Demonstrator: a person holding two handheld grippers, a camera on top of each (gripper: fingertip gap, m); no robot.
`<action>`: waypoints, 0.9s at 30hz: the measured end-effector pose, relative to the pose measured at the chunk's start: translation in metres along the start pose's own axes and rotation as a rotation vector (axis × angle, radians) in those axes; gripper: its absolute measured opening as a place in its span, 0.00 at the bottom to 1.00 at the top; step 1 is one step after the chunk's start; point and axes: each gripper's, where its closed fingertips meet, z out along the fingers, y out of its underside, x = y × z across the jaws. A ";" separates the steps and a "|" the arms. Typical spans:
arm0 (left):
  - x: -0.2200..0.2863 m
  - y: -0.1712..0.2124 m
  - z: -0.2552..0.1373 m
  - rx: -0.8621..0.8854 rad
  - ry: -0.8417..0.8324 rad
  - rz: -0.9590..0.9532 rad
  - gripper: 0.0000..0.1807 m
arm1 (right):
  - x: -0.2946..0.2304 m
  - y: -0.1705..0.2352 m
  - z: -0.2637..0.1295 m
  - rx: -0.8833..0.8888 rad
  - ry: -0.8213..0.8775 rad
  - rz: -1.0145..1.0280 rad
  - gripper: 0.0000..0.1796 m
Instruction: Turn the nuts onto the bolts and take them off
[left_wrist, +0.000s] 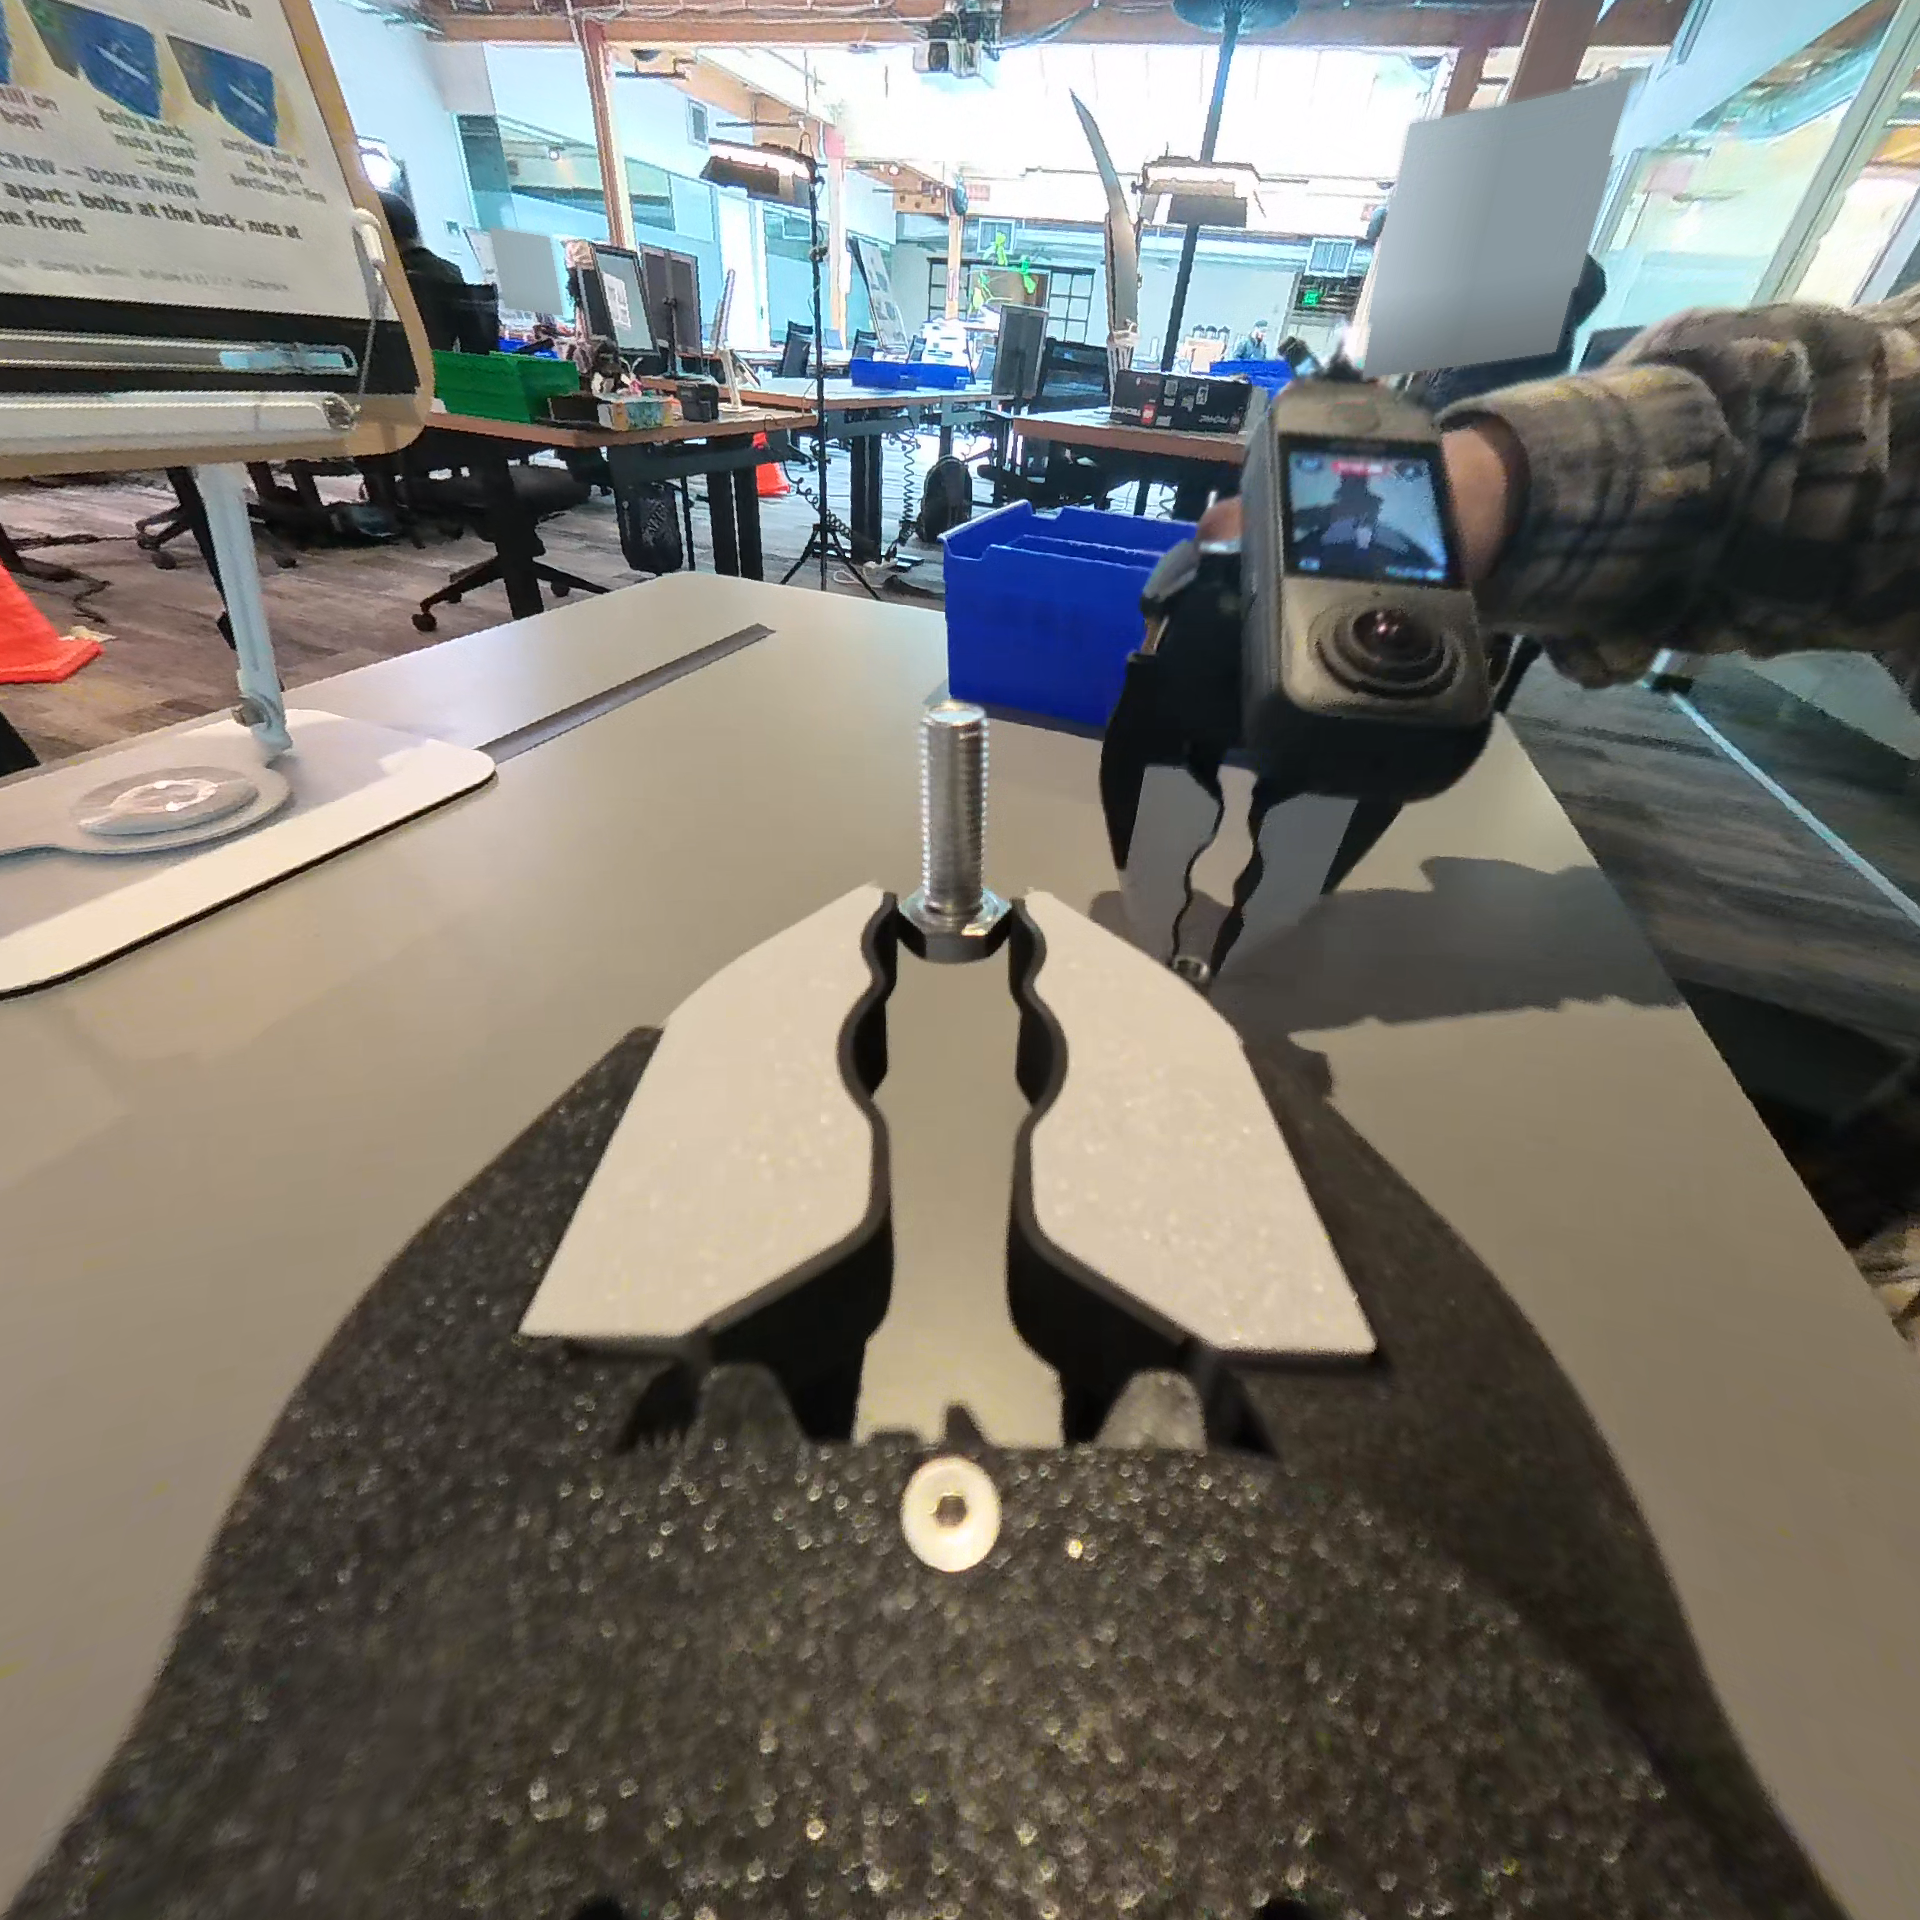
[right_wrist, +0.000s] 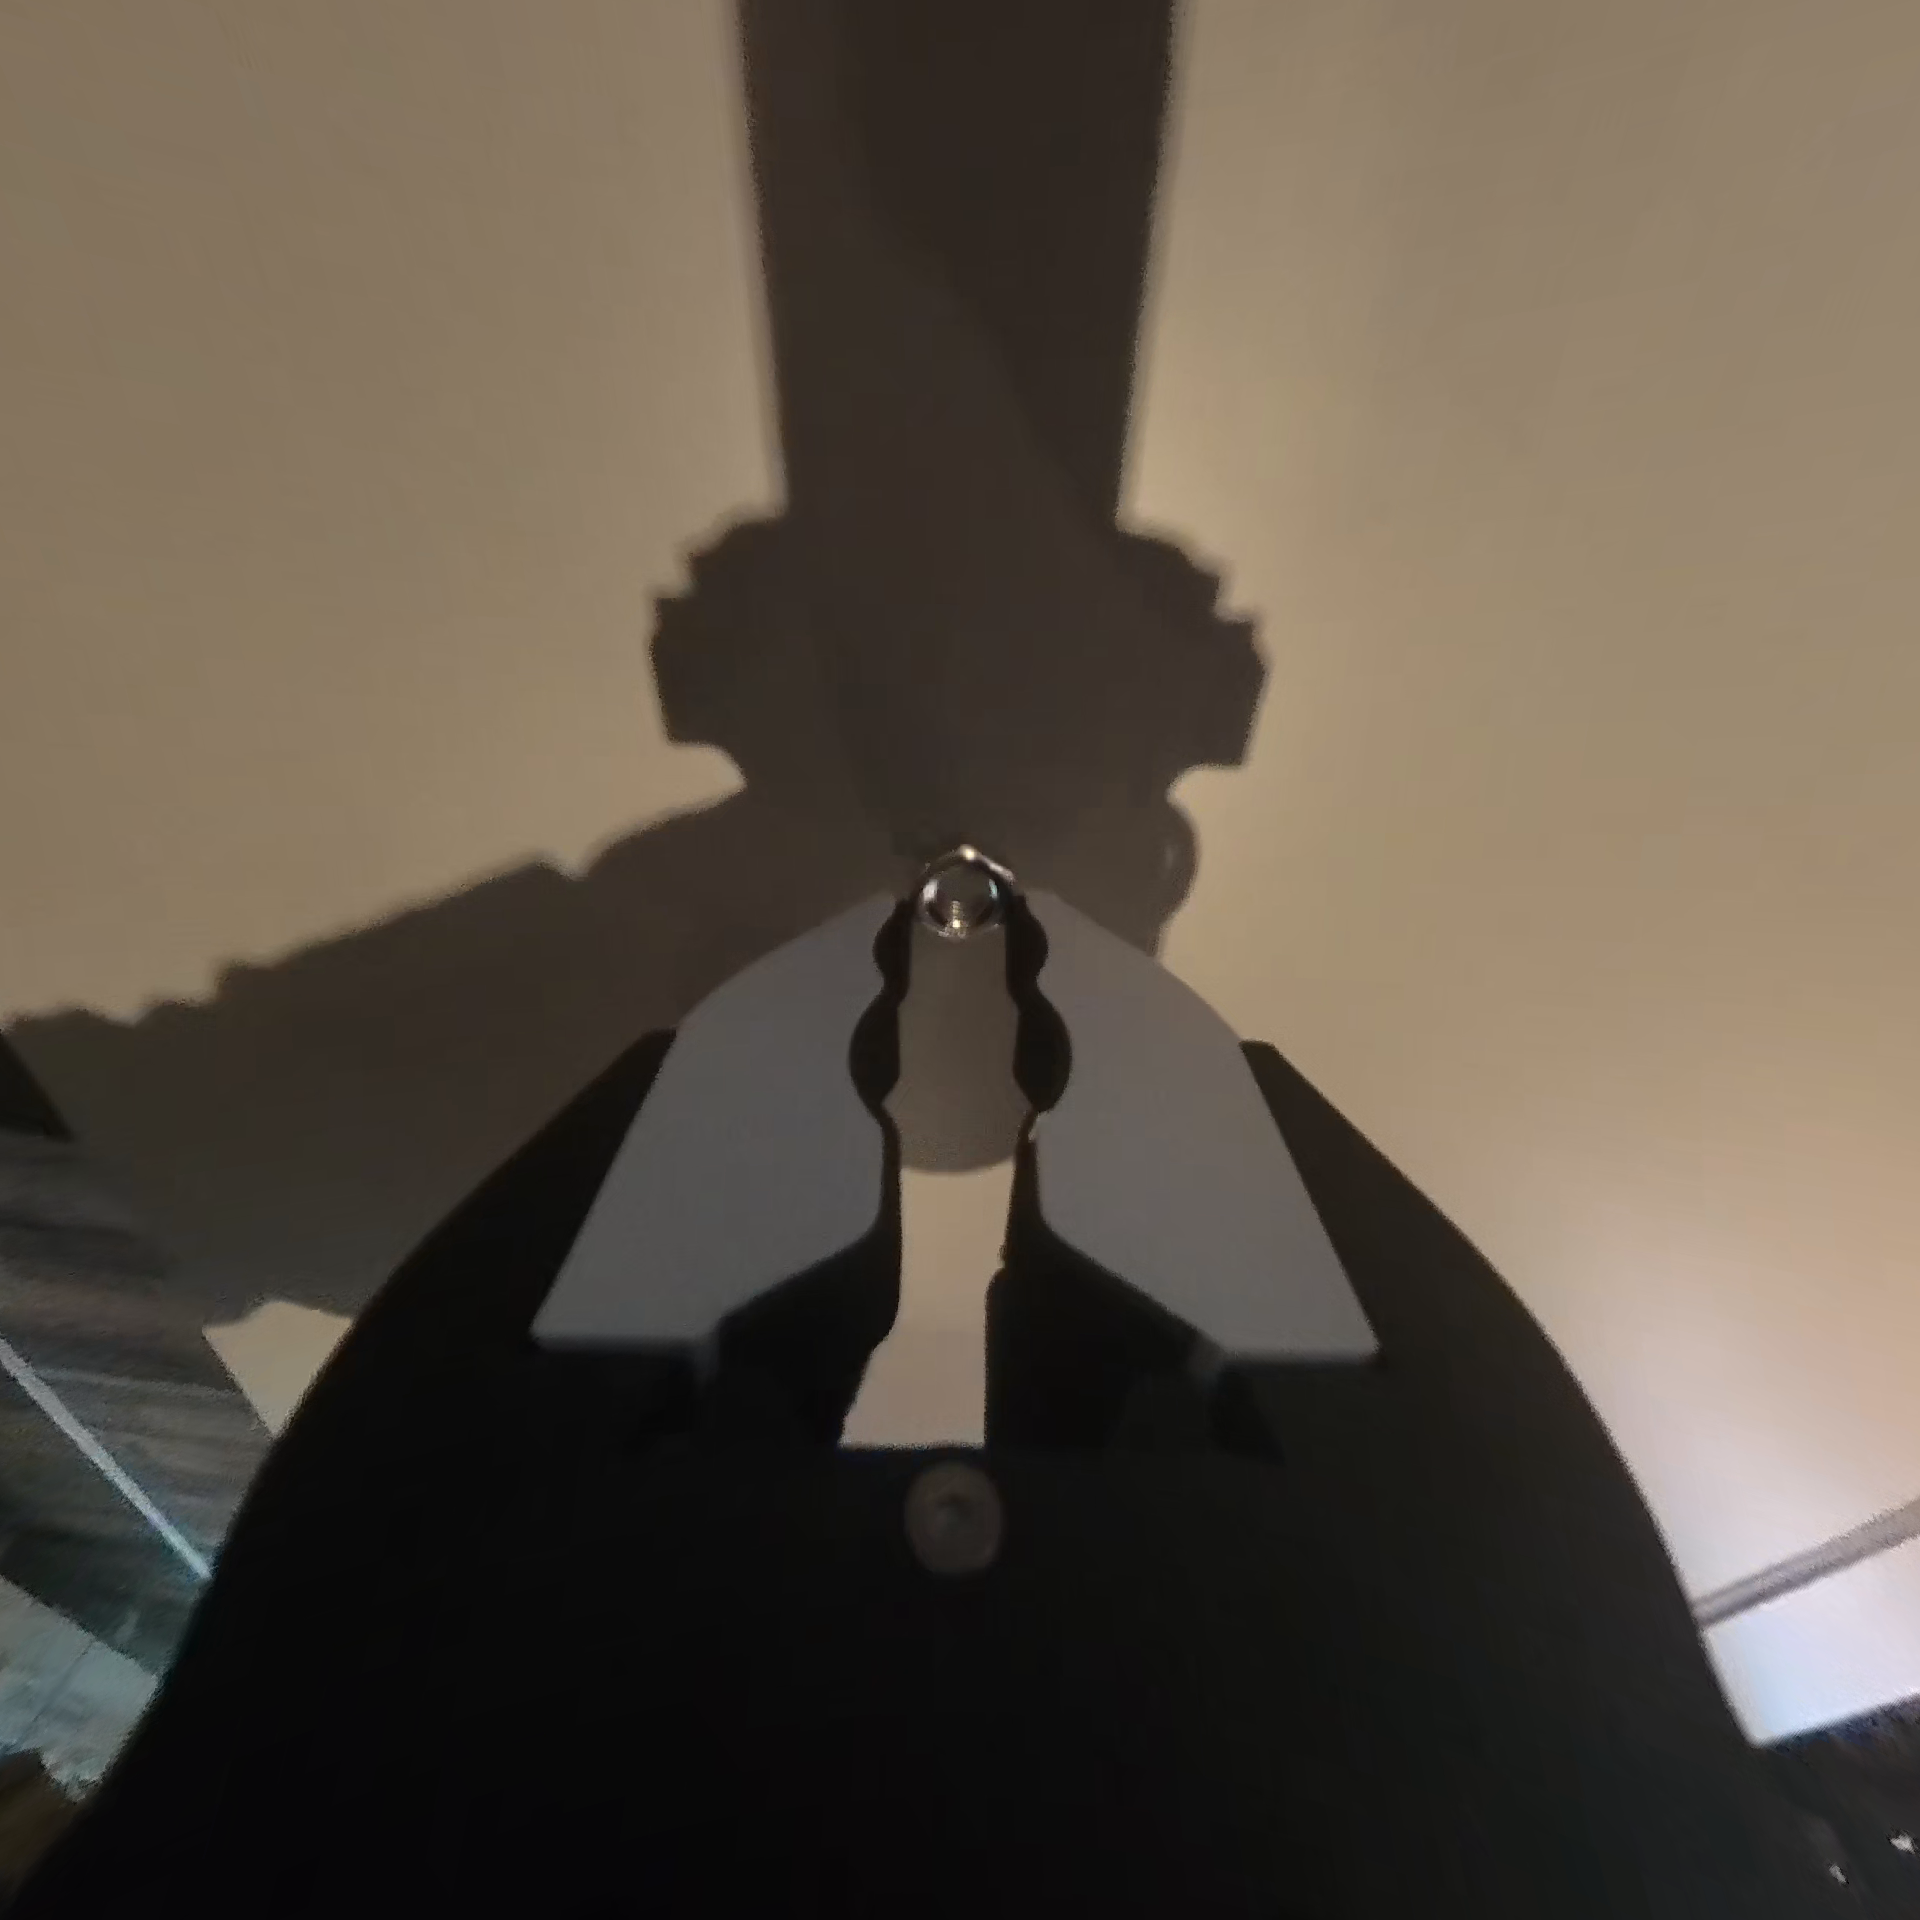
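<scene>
A silver bolt (left_wrist: 951, 821) stands upright on the grey table (left_wrist: 520, 1039), threads up, its hex head (left_wrist: 951, 927) clamped between the tips of my left gripper (left_wrist: 951, 930). My right gripper (left_wrist: 1195, 961) points down at the table just right of the bolt, held by a hand in a plaid sleeve (left_wrist: 1704, 488). It is shut on a small silver nut (left_wrist: 1192, 968) at its tips. In the right wrist view the nut (right_wrist: 958, 902) sits between the tips of the right gripper (right_wrist: 958, 909), hole facing the camera, close above the table.
A blue bin (left_wrist: 1039, 613) stands at the table's far edge behind the right gripper. A stand with a printed sheet (left_wrist: 166, 208) and flat white base (left_wrist: 239, 810) occupies the far left. The table's right edge (left_wrist: 1662, 935) drops to the floor. The grippers' ends are close to 20 cm from one another.
</scene>
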 end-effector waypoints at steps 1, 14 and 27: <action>0.001 0.000 0.000 0.000 0.003 0.001 0.11 | 0.000 -0.001 0.003 0.004 -0.004 0.006 0.09; 0.009 -0.001 0.002 0.018 0.027 -0.005 0.11 | 0.002 -0.012 0.005 0.162 0.032 0.069 0.12; 0.011 -0.004 0.002 0.044 0.024 -0.016 0.11 | 0.027 0.010 -0.065 0.969 0.440 0.758 0.19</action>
